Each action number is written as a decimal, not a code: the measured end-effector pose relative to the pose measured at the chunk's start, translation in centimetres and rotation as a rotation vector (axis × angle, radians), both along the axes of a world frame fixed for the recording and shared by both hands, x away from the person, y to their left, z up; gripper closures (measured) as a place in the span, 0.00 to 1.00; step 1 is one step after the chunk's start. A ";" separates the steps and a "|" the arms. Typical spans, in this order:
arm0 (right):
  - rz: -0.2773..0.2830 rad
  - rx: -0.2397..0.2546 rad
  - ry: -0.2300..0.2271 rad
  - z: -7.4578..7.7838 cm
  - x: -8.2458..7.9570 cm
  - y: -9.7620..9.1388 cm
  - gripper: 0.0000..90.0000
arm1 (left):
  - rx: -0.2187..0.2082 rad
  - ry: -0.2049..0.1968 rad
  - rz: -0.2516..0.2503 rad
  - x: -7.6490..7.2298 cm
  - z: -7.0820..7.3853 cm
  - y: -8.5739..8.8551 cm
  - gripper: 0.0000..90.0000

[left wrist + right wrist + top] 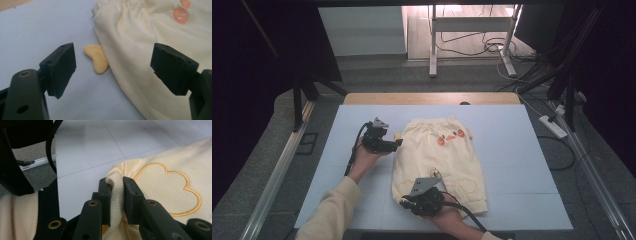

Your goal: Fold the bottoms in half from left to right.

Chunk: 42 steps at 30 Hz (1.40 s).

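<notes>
A pair of cream trousers lies flat on the light blue mat, with orange embroidery near the waist and heart outlines on the legs. My right gripper is at the lower left leg end. In the right gripper view it is shut on the ribbed cuff, beside a stitched heart. My left gripper hovers at the trousers' left waist edge. Its jaws stand wide open over the fabric edge and a small yellow tab peeking from under it.
The wooden table edge runs behind the mat. A power strip and cables lie on the floor at the right. Metal rails flank the table, and a white stand is at the back.
</notes>
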State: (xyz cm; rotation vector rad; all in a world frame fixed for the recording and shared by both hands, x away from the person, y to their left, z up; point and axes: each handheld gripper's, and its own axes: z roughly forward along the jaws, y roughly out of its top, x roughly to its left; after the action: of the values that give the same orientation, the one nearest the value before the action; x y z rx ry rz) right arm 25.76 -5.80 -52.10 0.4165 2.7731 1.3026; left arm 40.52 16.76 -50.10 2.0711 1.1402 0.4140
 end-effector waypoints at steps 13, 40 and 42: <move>0.000 -0.002 -0.004 -0.1 -0.1 0.0 0.86 | -0.023 0.002 -0.002 0.6 -0.3 -0.1 0.26; 0.000 -0.004 -0.003 -0.3 -0.2 0.1 0.85 | 0.028 0.036 -0.003 2.2 -1.6 -1.2 0.28; -0.001 -0.003 -0.003 -0.3 -0.2 0.1 0.85 | 0.036 0.040 -0.009 2.2 -1.8 -1.5 0.28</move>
State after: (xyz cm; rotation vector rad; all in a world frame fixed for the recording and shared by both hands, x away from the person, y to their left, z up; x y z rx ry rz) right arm 25.58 -5.72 -52.42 0.4152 2.7719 1.2975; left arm 42.74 15.29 -51.91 2.1235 1.1540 0.3929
